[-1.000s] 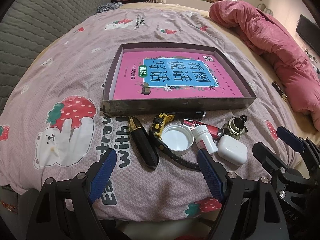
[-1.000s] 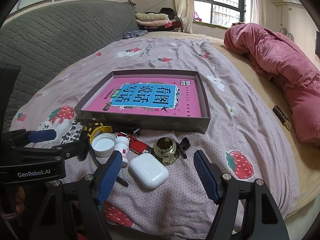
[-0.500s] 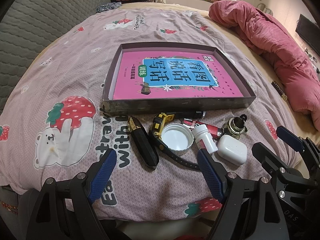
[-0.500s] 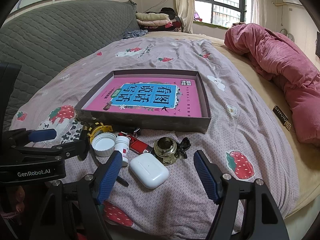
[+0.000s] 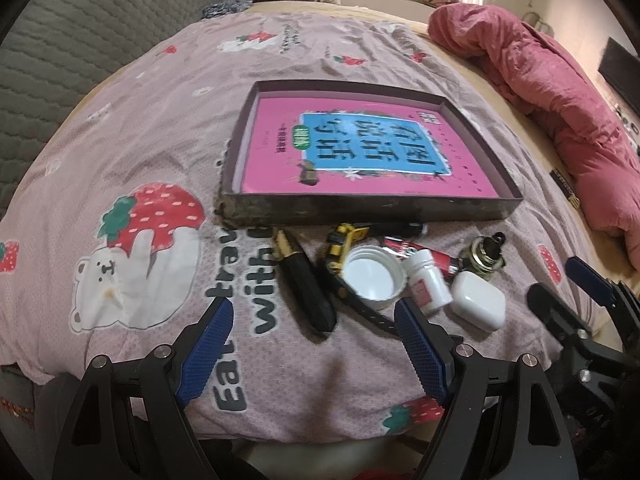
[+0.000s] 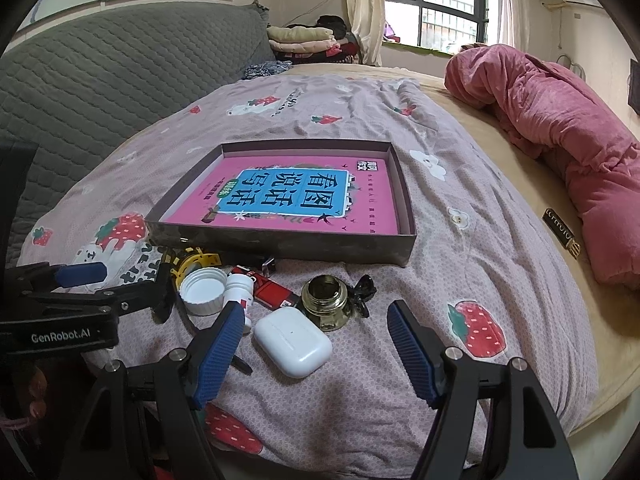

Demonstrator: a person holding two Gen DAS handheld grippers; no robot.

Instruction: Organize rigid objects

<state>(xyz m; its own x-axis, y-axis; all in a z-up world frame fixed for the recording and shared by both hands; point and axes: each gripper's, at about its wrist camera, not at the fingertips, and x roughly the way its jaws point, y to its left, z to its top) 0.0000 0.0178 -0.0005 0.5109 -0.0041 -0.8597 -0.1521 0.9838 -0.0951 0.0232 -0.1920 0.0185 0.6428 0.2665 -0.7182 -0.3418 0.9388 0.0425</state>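
A shallow dark box (image 5: 368, 210) (image 6: 280, 246) holding a pink book lies on the bed. In front of it sits a cluster: a black tube (image 5: 306, 292), a yellow-and-black strap (image 5: 344, 240), a white cap (image 5: 374, 276) (image 6: 203, 286), a small white bottle (image 5: 427, 282) (image 6: 239, 286), a red item (image 6: 276, 292), a brass-coloured jar (image 5: 484, 254) (image 6: 325, 300) and a white earbud case (image 5: 478, 306) (image 6: 293, 341). My left gripper (image 5: 310, 350) is open, just short of the black tube. My right gripper (image 6: 316, 356) is open, with the earbud case between its fingers' line.
The pink strawberry-print sheet (image 5: 140, 152) covers the bed. A crumpled red quilt (image 6: 560, 136) lies on the right. A grey padded headboard (image 6: 100, 72) runs along the left. Folded clothes (image 6: 304, 38) are stacked at the far end by the window.
The left wrist view has shifted slightly and looks blurred, so the left gripper is moving a little. The objects have not moved.
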